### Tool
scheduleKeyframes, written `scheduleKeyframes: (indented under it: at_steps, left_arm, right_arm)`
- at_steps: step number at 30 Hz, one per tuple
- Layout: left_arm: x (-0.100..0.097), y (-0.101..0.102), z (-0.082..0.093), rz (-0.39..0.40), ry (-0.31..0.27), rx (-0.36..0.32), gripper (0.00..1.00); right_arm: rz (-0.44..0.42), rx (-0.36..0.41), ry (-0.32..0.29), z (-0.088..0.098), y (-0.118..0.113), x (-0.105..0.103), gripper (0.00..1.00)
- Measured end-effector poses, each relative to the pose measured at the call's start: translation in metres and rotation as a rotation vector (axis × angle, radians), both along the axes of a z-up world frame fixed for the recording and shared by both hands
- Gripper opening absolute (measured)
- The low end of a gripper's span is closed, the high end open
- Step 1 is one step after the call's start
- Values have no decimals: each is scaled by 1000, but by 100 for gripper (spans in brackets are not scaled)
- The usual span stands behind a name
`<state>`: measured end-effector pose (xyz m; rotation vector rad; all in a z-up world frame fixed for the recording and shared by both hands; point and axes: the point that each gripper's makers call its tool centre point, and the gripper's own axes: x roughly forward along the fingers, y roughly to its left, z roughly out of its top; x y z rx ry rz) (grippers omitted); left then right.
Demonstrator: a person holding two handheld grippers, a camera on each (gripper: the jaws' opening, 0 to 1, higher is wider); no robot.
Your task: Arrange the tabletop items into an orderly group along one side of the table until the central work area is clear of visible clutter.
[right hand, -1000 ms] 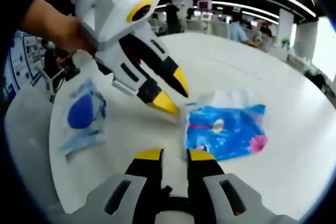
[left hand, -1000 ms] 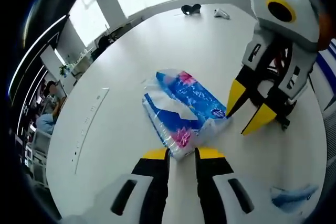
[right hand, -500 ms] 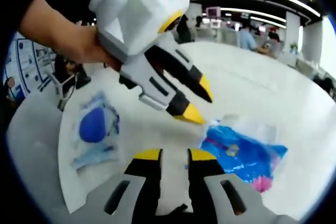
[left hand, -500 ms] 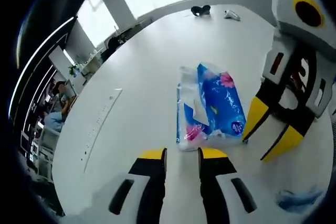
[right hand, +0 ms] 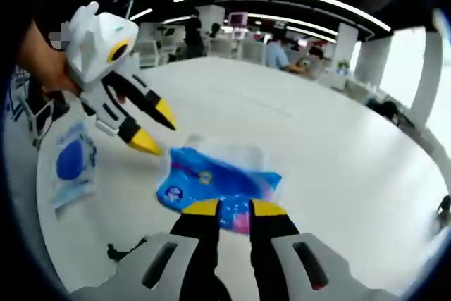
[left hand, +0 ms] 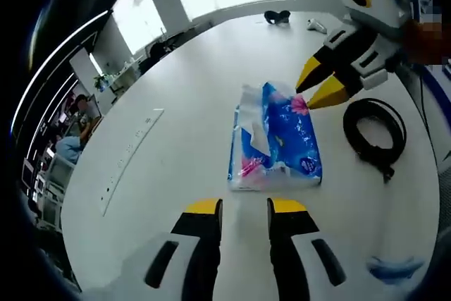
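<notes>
Big white oval counter (left hand: 183, 103), smooth and matte, in an open-plan office: bright windows behind it, ceiling strip lights, people seated at desks in the background. Landmark is the tissue pack (left hand: 276, 139), a soft crinkly blue plastic packet with pink flowers and white tissue poking from its slot, lying flat mid-counter. Right of the pack a black cable (left hand: 374, 132) lies coiled in a loop. Far beyond the pack, at the window edge of the counter, sit a small dark object (left hand: 277, 15) and a small white one (left hand: 316, 25). A blue-and-white plastic pouch (right hand: 72, 165) lies flat left of the pack. Left tongs (left hand: 243, 206) narrow, empty, just short of the pack. Right tongs (right hand: 227, 207) narrow, tips at the pack's near edge; grip cannot tell.
</notes>
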<state>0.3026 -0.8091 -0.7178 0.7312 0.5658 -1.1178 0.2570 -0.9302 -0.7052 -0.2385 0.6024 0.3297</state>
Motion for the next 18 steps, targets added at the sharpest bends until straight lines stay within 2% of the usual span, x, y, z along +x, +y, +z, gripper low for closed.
scheduleKeyframes:
  at_steps: [18]
  left_arm:
    - [-7, -2, 2, 24, 70, -34, 32]
  right_arm:
    - [-74, 42, 33, -16, -13, 4, 26]
